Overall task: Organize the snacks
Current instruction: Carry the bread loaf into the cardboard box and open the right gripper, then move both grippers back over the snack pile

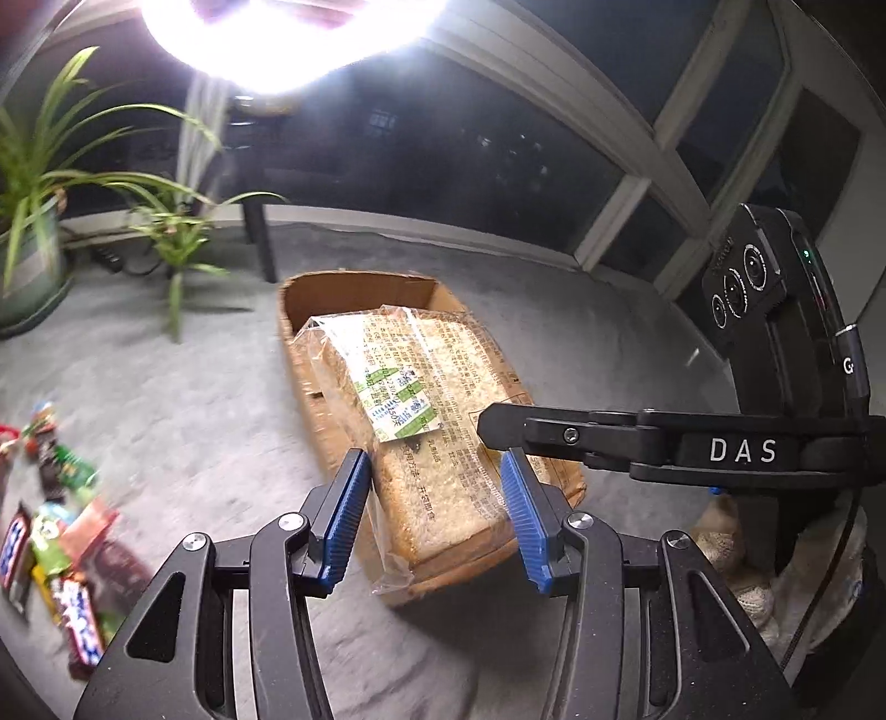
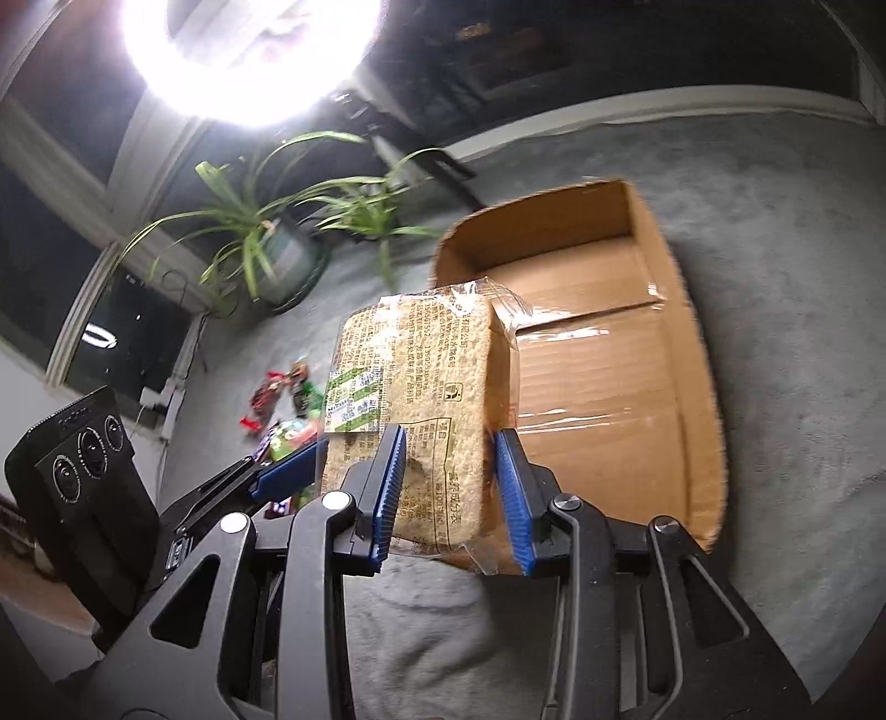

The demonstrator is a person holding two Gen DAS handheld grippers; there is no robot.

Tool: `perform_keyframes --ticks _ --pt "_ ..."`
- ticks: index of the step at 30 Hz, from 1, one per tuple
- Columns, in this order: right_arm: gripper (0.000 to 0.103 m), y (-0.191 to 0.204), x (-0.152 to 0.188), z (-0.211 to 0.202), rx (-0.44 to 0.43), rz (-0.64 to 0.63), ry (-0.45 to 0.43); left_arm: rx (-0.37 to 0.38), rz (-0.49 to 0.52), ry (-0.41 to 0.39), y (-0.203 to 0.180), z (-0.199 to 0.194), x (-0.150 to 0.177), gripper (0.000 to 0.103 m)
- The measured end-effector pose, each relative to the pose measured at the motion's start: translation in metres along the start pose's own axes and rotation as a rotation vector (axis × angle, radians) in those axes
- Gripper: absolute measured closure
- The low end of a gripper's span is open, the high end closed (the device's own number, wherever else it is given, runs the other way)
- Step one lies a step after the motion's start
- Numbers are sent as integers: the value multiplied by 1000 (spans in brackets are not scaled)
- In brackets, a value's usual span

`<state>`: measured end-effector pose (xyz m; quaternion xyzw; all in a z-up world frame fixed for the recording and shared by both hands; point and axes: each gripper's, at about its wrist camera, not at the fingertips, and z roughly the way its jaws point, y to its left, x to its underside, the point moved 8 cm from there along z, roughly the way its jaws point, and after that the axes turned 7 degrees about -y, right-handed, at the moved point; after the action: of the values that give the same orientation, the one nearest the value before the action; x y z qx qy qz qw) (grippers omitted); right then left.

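Left wrist view: left tool (image 1: 437, 515) clenched on the near end of a bagged bread loaf (image 1: 426, 410), blue pads (image 1: 349, 515) pressed on both sides of it. Loaf in clear wrapper with printed text and a green-white label (image 1: 396, 399), held over an open cardboard box (image 1: 354, 288) that sits on grey carpet floor (image 1: 194, 387). Right tool's finger (image 1: 531, 429) reaches in from the right edge, against the loaf's right side. Loose candy bars and snack packs (image 1: 61, 531) lie on the carpet at left, well apart from the box. Potted plant (image 1: 33, 221) at far left by dark windows; ring light (image 1: 288, 33) glares at top.

Right wrist view: right tool (image 2: 451, 498) grasping the same loaf (image 2: 421, 387), pads tight on its lower end, loaf upright, over the box's (image 2: 609, 376) left wall. Box floor bare, taped seam showing. Left tool (image 2: 288, 476) comes in from the left, touching the loaf's left face. Snacks (image 2: 282, 404) on carpet behind it. Plant (image 2: 266, 232) beyond.
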<state>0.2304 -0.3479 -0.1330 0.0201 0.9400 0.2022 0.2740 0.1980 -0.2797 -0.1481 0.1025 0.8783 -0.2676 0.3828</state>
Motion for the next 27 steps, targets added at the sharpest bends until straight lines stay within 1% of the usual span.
perform_keyframes --ticks 6,8,13,21,25,26,27 --pt "67 -21 -2 4 35 8 2 2 27 37 -11 22 4 55" --pt "67 -25 -3 5 58 0 -1 -8 35 40 -13 24 2 55" --pt "67 -31 -7 1 84 3 -23 -27 49 34 -12 24 -2 56" --pt "67 -13 -6 -7 87 -34 -50 -32 57 10 -9 9 -6 56" --pt "66 4 -3 -7 77 -71 -60 -46 51 -10 -2 -8 -7 56" --pt "65 9 -1 -6 73 -80 -59 -49 49 -15 2 -12 -8 56" --pt "61 15 1 -5 71 -94 -59 -54 50 -22 5 -19 -7 56"
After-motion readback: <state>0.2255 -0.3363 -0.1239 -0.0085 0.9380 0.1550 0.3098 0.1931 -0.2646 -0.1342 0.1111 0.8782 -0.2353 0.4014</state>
